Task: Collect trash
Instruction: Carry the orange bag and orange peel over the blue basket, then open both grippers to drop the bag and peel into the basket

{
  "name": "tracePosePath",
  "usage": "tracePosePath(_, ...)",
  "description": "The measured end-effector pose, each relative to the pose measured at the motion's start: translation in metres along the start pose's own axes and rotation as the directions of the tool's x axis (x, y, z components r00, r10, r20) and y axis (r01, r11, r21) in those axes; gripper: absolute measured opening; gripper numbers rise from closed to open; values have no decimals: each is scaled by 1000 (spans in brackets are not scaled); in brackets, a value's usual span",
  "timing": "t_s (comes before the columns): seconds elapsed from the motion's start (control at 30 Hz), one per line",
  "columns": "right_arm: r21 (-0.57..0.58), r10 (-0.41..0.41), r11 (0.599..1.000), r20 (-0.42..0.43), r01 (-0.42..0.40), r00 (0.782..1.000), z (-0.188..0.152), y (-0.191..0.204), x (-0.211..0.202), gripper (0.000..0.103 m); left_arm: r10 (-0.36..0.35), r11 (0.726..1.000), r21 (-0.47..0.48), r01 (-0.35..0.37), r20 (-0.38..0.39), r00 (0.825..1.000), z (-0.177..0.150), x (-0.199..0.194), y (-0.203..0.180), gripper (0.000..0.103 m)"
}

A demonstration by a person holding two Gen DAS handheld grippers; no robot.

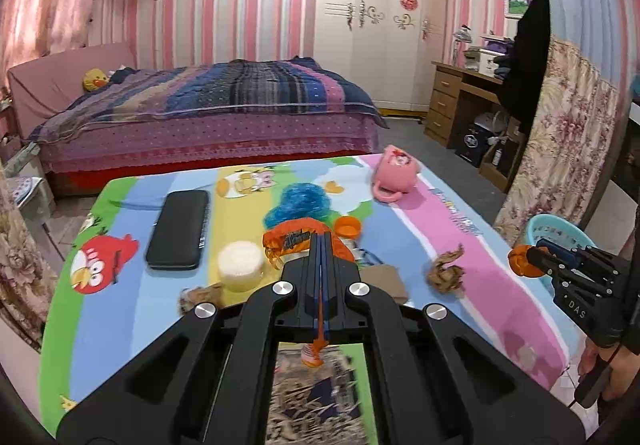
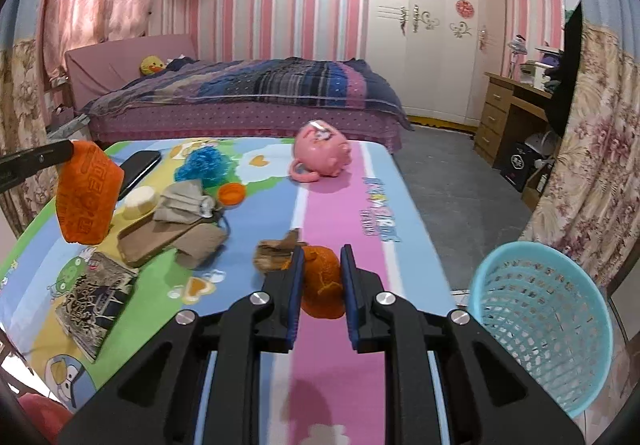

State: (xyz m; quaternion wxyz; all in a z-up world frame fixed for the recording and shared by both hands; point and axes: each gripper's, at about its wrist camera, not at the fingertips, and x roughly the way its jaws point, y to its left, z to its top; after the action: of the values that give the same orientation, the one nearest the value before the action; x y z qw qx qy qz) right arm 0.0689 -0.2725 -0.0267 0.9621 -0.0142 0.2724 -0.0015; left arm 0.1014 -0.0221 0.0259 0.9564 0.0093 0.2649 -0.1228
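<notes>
My left gripper is shut on an orange snack wrapper and holds it above the table; in the right wrist view the wrapper hangs at the far left. My right gripper is shut on a crumpled orange peel above the table's right side; the left wrist view shows the peel next to the light blue mesh basket. The basket stands on the floor off the table's right edge. Crumpled brown paper lies on the table just ahead of the right gripper.
On the cartoon tablecloth lie a black case, a white round container, a blue scrubber, an orange cap, a pink mug, brown paper wads, cardboard and a booklet. A bed stands behind.
</notes>
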Motion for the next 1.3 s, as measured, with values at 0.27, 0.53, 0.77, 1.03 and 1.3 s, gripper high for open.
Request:
tracePosePath(0.27, 74, -79, 994, 22, 77, 997, -3, -59, -13, 19, -93, 994, 52, 93, -4, 996, 12, 19, -54, 0)
tracePosePath(0.53, 136, -205, 970, 21, 200, 979, -12, -134, -36, 19, -235, 960, 154, 233, -8, 972, 18, 40, -154, 0)
tracePosePath(0.77, 178, -306, 936, -7, 303, 952, -27, -190, -52, 19, -360, 906, 228, 356, -25, 933, 7, 56, -243, 0)
tracePosePath(1.03, 233, -361, 905, -21, 356, 932, -44, -226, -59, 19, -436, 855, 281, 437, -67, 897, -6, 75, -307, 0)
tracePosePath(1.3, 268, -372, 892, -22, 364, 928, -49, -242, -60, 19, -473, 830, 275, 485, -115, 874, -7, 98, -338, 0)
